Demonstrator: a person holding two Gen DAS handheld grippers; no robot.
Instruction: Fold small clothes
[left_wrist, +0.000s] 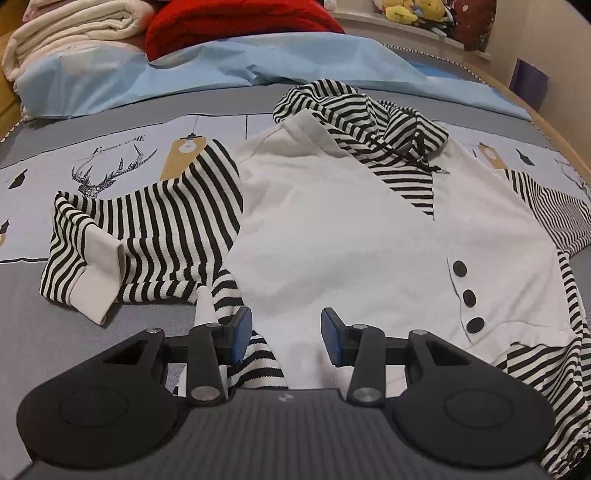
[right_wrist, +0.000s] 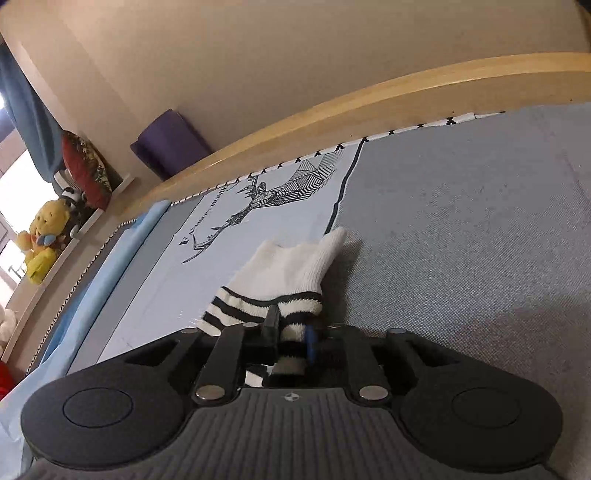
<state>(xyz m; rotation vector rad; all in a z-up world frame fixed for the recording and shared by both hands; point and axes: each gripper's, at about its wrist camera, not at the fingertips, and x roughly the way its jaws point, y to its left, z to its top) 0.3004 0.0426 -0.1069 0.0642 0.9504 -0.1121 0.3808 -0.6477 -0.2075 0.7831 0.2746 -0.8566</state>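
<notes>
A small white hoodie (left_wrist: 332, 229) with black-and-white striped sleeves and a striped hood (left_wrist: 369, 118) lies spread on the bed. Its left sleeve (left_wrist: 147, 229) is bent, ending in a white cuff (left_wrist: 98, 280). Three black buttons (left_wrist: 469, 295) sit near the hem. My left gripper (left_wrist: 286, 332) stands open just over the hem, with white fabric lying under the gap and not pinched. In the right wrist view my right gripper (right_wrist: 291, 332) is shut on the other striped sleeve (right_wrist: 288, 273), whose white cuff sticks out ahead over the bedspread.
The printed grey and pale-blue bedspread (right_wrist: 461, 240) covers the bed. A folded white blanket (left_wrist: 74, 33), a red blanket (left_wrist: 229, 22) and a blue sheet (left_wrist: 184, 77) lie at the far end. A wooden bed rail (right_wrist: 369, 99) borders the side, with plush toys (right_wrist: 40, 236) on a shelf.
</notes>
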